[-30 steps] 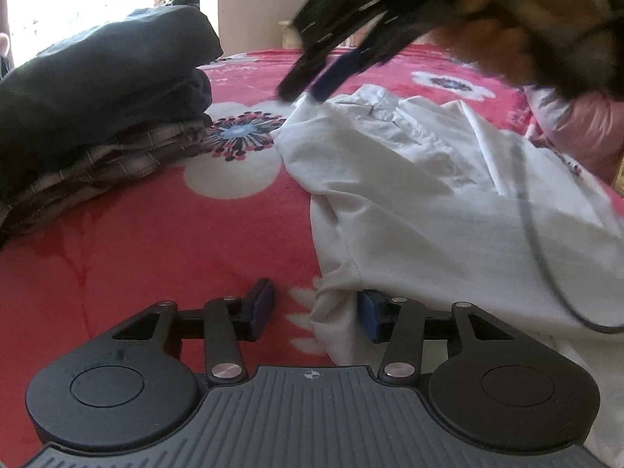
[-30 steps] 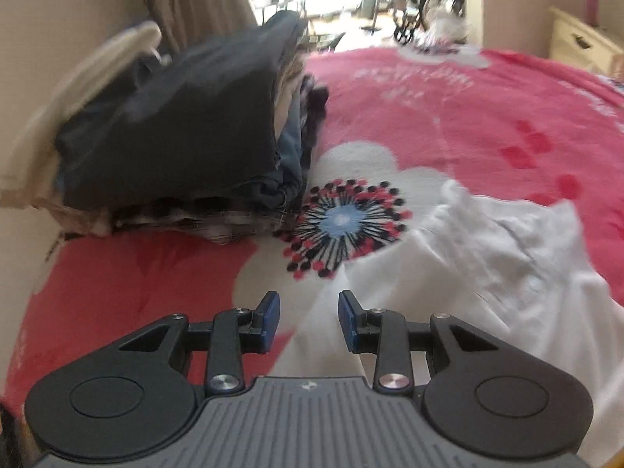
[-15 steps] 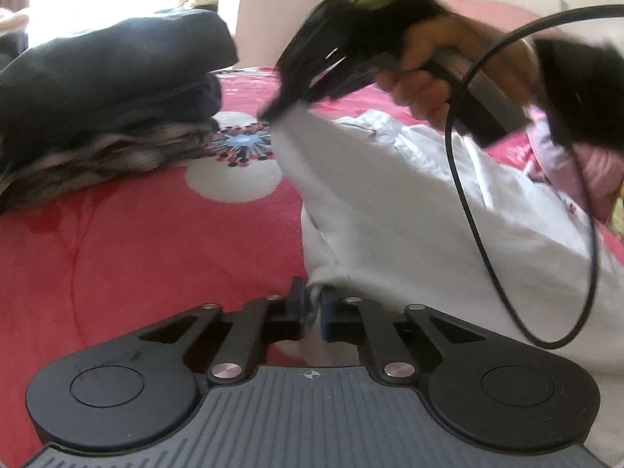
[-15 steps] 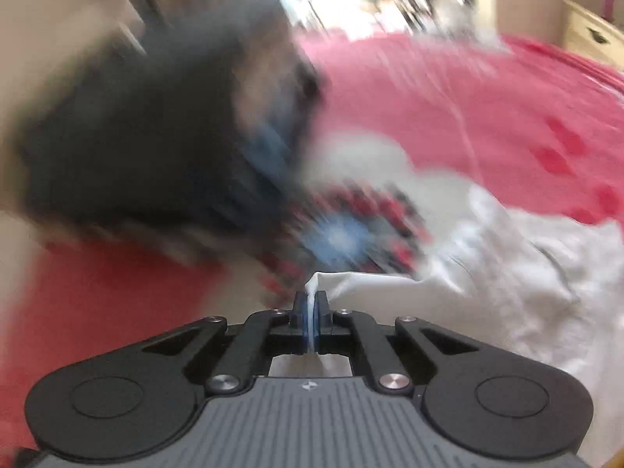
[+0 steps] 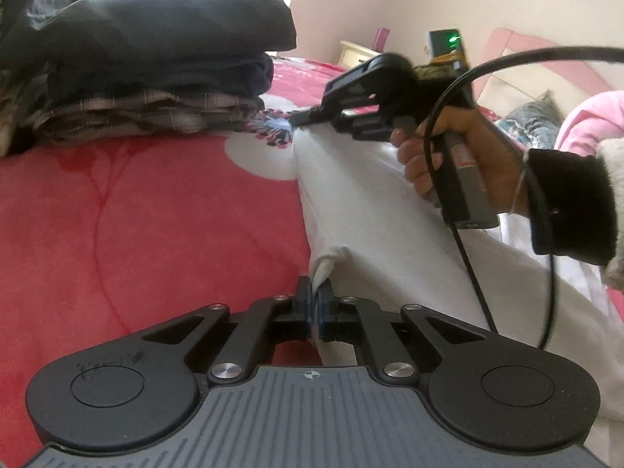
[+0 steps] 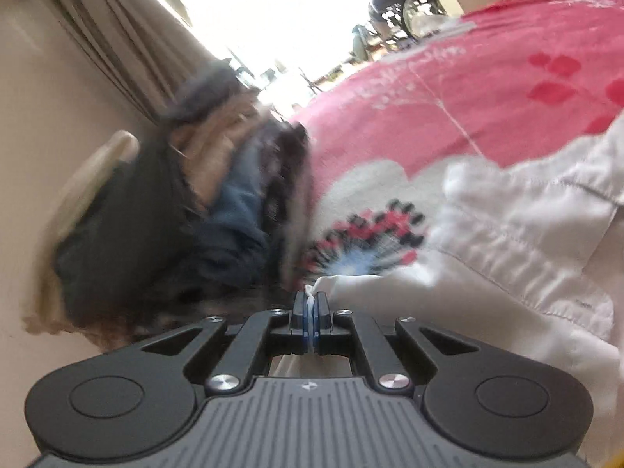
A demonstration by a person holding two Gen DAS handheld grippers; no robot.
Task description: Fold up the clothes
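shirt [image 5: 382, 210]: white | blanket [image 5: 136, 210]: red, white flowers | top folded garment [image 5: 156, 23]: dark grey

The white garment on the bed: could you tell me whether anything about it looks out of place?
Nothing stands out. The white garment lies rumpled on the red blanket, its edge pinched by the left gripper and right gripper.

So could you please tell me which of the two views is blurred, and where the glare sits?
Right wrist view: pile of folded clothes smeared by motion blur, window blown out white. Left wrist view: mostly sharp, white shirt crisp, glare only top left.
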